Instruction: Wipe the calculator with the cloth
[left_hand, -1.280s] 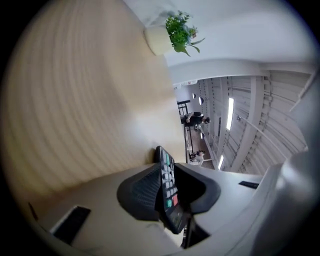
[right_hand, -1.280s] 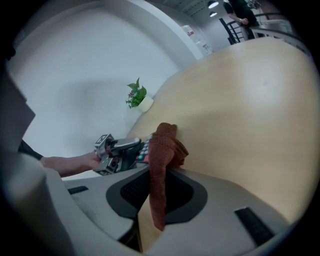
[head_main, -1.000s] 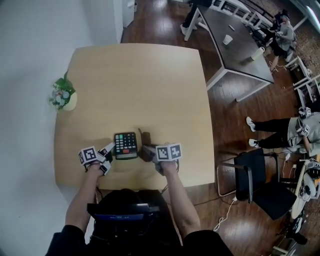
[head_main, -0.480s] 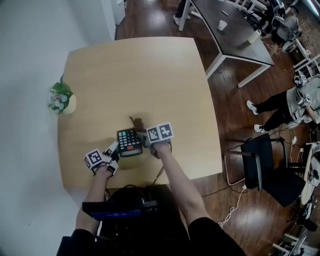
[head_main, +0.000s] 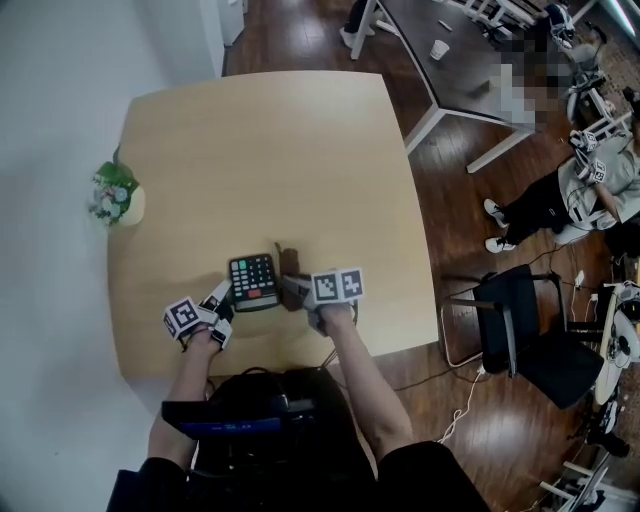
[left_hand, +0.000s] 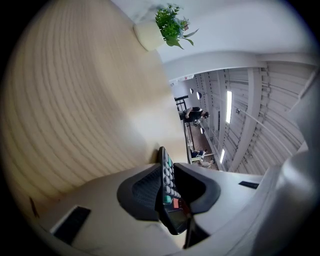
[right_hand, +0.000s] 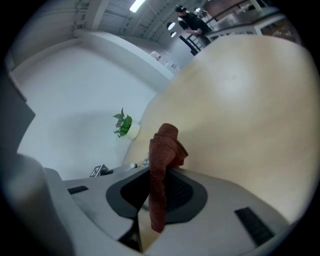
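A black calculator (head_main: 253, 282) with coloured keys lies near the wooden table's (head_main: 260, 160) front edge. My left gripper (head_main: 222, 297) is shut on its left edge; in the left gripper view the calculator (left_hand: 168, 192) stands edge-on between the pads. My right gripper (head_main: 292, 288) is shut on a brown cloth (head_main: 289, 262), just right of the calculator. In the right gripper view the cloth (right_hand: 161, 172) hangs pinched between the pads, its bunched end sticking out ahead of them.
A small potted plant (head_main: 114, 196) stands at the table's left edge. Right of the table are a dark chair (head_main: 520, 340), a grey table (head_main: 450, 60) and seated people on the wooden floor.
My right gripper swung the cloth left over the calculator's right side half a second ago and is now back at its right edge. The left gripper kept its hold.
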